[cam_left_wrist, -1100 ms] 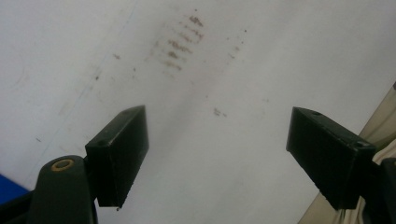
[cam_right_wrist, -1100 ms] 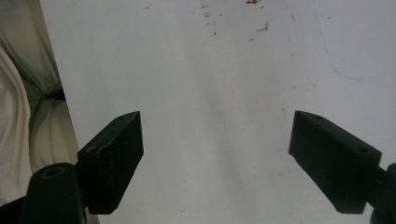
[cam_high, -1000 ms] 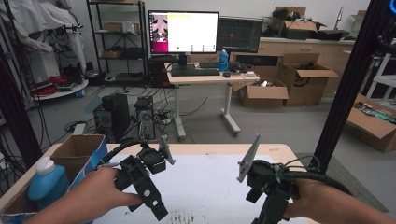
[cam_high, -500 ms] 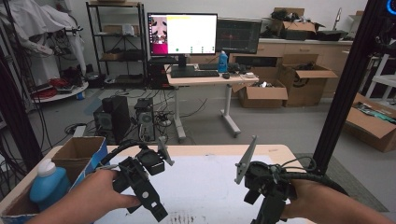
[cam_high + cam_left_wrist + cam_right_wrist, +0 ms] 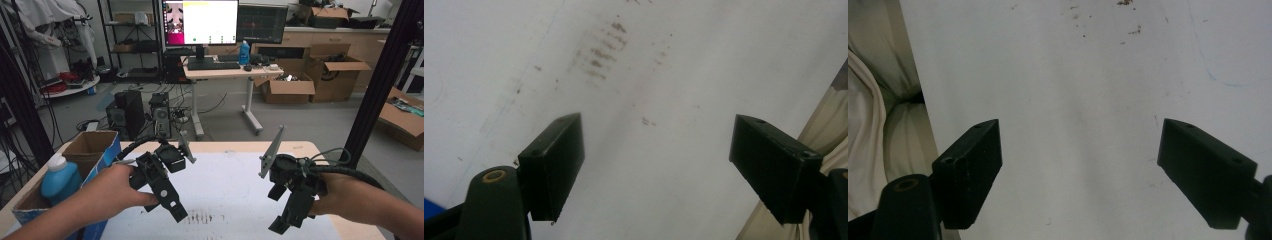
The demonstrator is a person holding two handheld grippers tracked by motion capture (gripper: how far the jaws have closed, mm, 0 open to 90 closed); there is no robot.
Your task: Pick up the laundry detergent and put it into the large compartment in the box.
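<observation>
Two grippers hang over a white sheet [image 5: 235, 190] that covers the table [image 5: 320, 150], one in each hand, and both point down at it. The left gripper [image 5: 172, 212] sits at the left of the high view, gripped by the left hand [image 5: 107, 192]; in the left gripper view [image 5: 656, 160] its jaws stand wide apart with nothing between them, just bare sheet below. A patch of brown smudges [image 5: 599, 55] marks the sheet a little ahead of those jaws, and it also appears in the high view [image 5: 202, 217] just beside the gripper's tip. The right gripper [image 5: 282, 225] is held by the right hand [image 5: 345, 197] near the sheet's right side, well apart from the left one. Its jaws, in the right gripper view [image 5: 1080, 165], are likewise spread wide and grasp nothing. Whether either gripper's tips touch the sheet is hard to tell from these angles. At the table's left edge stands a cardboard box [image 5: 92, 147] with a blue bottle [image 5: 60, 180] inside it, upright, near the left hand.
</observation>
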